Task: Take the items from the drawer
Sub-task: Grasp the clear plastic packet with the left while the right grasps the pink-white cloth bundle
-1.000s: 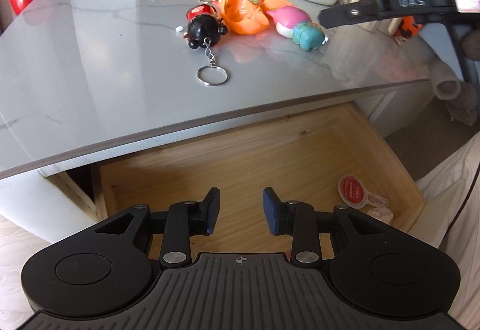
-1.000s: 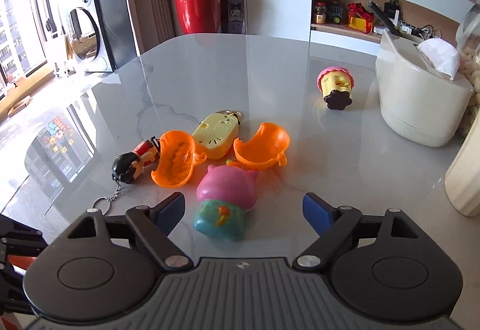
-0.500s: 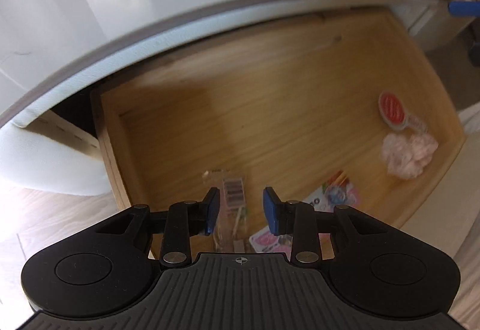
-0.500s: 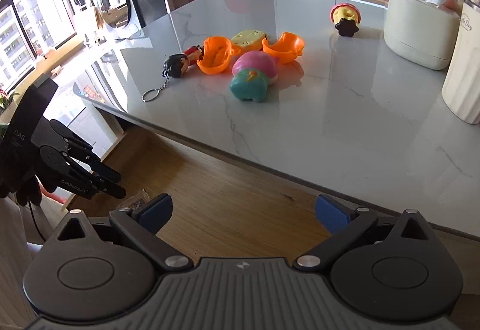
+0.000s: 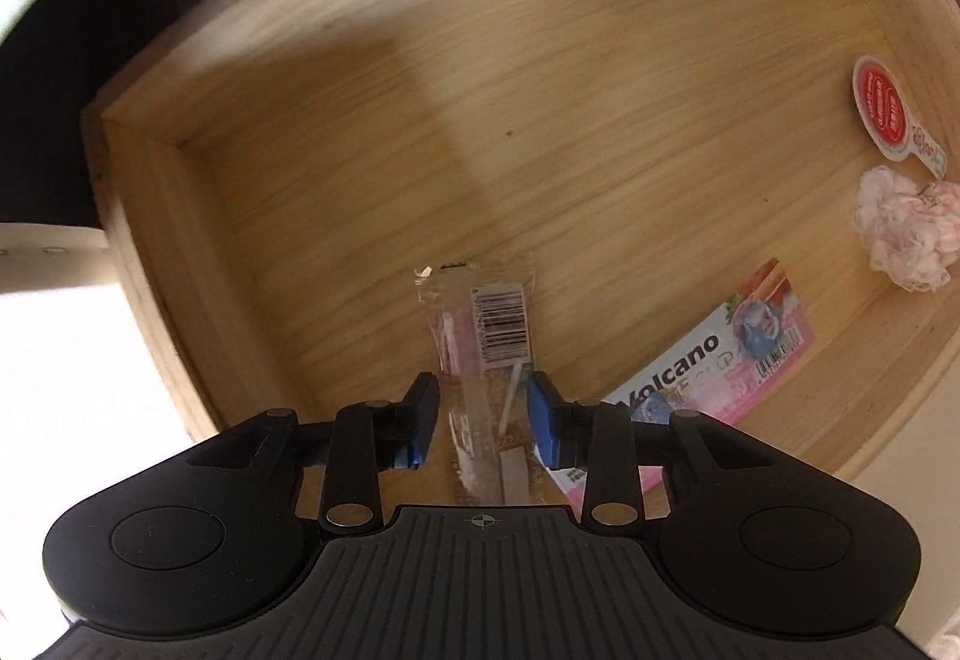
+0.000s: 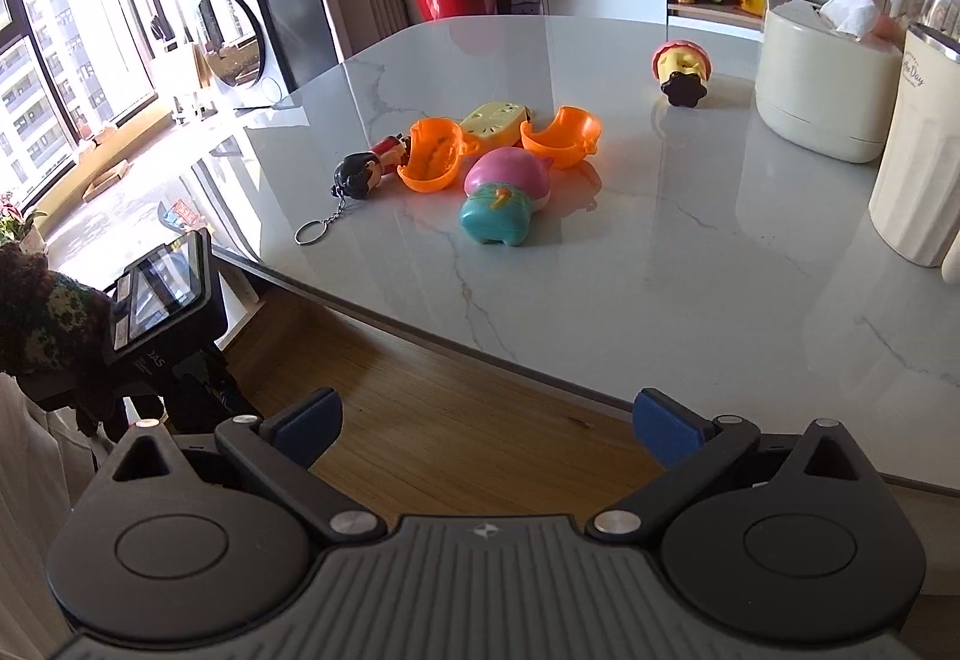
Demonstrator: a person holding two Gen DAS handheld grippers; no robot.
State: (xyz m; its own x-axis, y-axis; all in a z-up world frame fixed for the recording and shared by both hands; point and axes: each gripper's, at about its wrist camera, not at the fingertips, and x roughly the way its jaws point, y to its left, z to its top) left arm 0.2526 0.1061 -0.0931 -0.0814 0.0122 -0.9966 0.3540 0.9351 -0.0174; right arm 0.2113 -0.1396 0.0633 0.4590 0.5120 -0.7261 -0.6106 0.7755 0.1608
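The left wrist view looks down into an open wooden drawer point(image 5: 420, 132). A clear plastic packet point(image 5: 480, 324) with a barcode label lies on its floor, and its near end sits between the blue pads of my left gripper point(image 5: 483, 420), which is open and straddles it. A pink Volcano packet point(image 5: 720, 360), a red round tag point(image 5: 885, 111) and a crumpled pink tissue point(image 5: 900, 240) lie to the right. My right gripper point(image 6: 489, 423) hangs wide open over the drawer's edge, holding nothing.
On the marble tabletop point(image 6: 660, 240) lie a keychain doll point(image 6: 360, 177), two orange shell halves point(image 6: 432, 159), a yellow toy point(image 6: 495, 120), a pink-and-teal toy point(image 6: 504, 198) and a small figure point(image 6: 681, 69). A cream container point(image 6: 822, 96) and jar stand far right.
My left gripper has dropped from above the tabletop into the drawer and closed in on the clear packet. The right gripper has pulled back from the toys to the table's edge.
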